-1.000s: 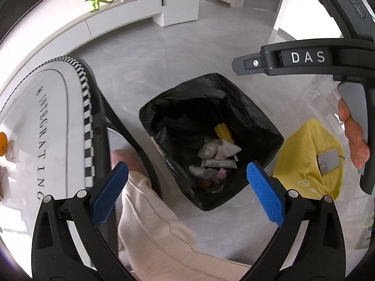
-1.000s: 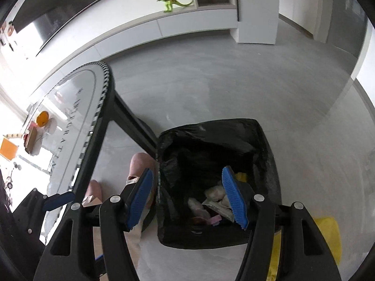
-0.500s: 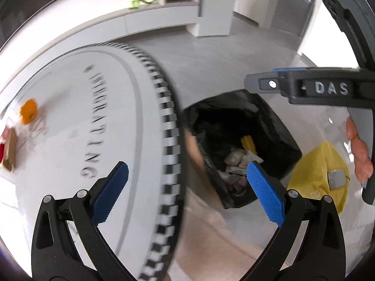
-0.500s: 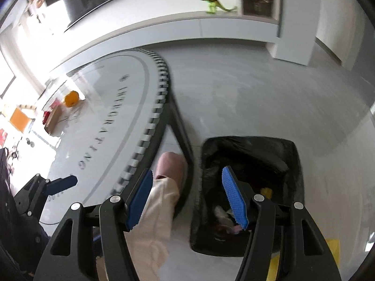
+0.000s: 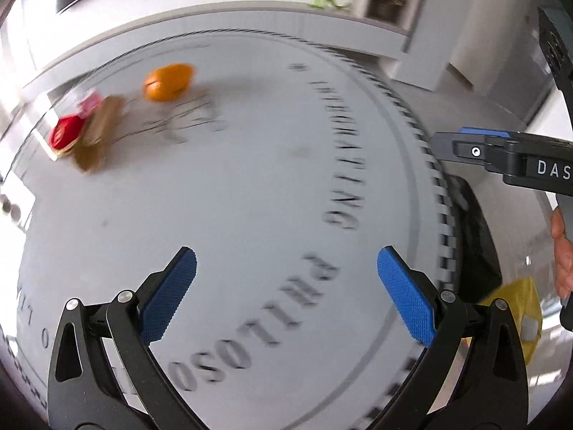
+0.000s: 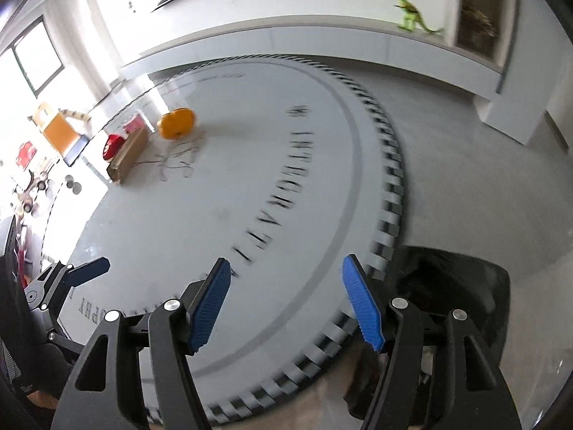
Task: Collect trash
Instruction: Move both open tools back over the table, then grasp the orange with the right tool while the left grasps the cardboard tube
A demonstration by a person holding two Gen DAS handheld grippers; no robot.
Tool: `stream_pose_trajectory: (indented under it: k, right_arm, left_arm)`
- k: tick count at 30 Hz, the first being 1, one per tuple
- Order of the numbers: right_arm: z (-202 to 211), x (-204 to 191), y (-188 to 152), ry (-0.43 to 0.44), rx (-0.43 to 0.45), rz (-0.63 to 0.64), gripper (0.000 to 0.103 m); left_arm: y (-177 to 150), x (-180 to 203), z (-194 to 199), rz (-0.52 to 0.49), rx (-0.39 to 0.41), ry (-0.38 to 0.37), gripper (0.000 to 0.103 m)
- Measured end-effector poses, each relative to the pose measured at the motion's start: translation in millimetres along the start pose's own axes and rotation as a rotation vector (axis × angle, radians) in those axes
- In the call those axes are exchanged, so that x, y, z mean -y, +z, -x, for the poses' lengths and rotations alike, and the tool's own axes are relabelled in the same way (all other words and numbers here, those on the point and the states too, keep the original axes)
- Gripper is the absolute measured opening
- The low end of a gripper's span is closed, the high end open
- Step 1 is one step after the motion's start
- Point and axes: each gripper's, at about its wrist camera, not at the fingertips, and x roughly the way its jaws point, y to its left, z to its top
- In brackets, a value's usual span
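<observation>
Both views are blurred by motion. A round white table [image 5: 250, 197] with black lettering fills them. At its far left lie an orange object [image 5: 168, 81] [image 6: 177, 123], a brown box [image 5: 98, 136] [image 6: 129, 156] and a red item [image 5: 66, 134] [image 6: 114, 145]. My left gripper [image 5: 286, 254] hovers open over the table's near part, nothing between its blue pads. My right gripper [image 6: 286, 259] hangs above the table's right rim; its jaws are opening and hold nothing. The black-lined trash bin [image 6: 462, 286] [image 5: 476, 236] stands on the floor just past that rim.
A yellow bag [image 5: 519, 308] lies on the grey floor beside the bin. A green toy dinosaur [image 6: 410, 12] stands on the low white ledge behind the table. A person's hand [image 5: 562, 251] grips the right tool's handle at the left view's edge.
Both grippers swung left from above the trash bin to over the table. The bin slid to the right edge of both views, and the items at the table's far left came closer.
</observation>
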Motion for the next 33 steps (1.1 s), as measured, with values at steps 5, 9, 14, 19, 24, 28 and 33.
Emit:
stream_pose_trajectory:
  k: [5, 9, 14, 19, 24, 28, 33]
  right_arm:
    - [-24.1, -32.4, 18.6, 0.056, 0.000, 0.042, 0.066]
    - [-44.4, -56.1, 36.9, 0.093, 0.002, 0.064, 0.070]
    - [-71.8, -84.5, 64.5, 0.110, 0.004, 0.088, 0.073]
    - [-104.0, -110.9, 96.8, 0.116, 0.004, 0.106, 0.078]
    - [-134.3, -131.5, 123.5, 0.102, -0.005, 0.135, 0.079]
    - [-152.8, -143.4, 139.6, 0.066, -0.005, 0.166, 0.079]
    - [-171.7, -156.7, 156.0, 0.007, 0.006, 0.198, 0.079]
  left_arm:
    - [-0.9, -46.3, -2.7, 0.087, 0.006, 0.054, 0.098]
    - [0.4, -83.4, -7.3, 0.160, 0.005, 0.084, 0.098]
    - [5.6, -115.1, -15.2, 0.208, -0.001, 0.107, 0.098]
    - [15.8, -137.6, -23.0, 0.233, -0.012, 0.124, 0.098]
    - [28.2, -154.0, -28.6, 0.244, -0.014, 0.128, 0.098]
    - [34.6, -164.8, -34.3, 0.236, -0.019, 0.139, 0.098]
    - [42.8, -176.6, -41.5, 0.252, -0.022, 0.128, 0.098]
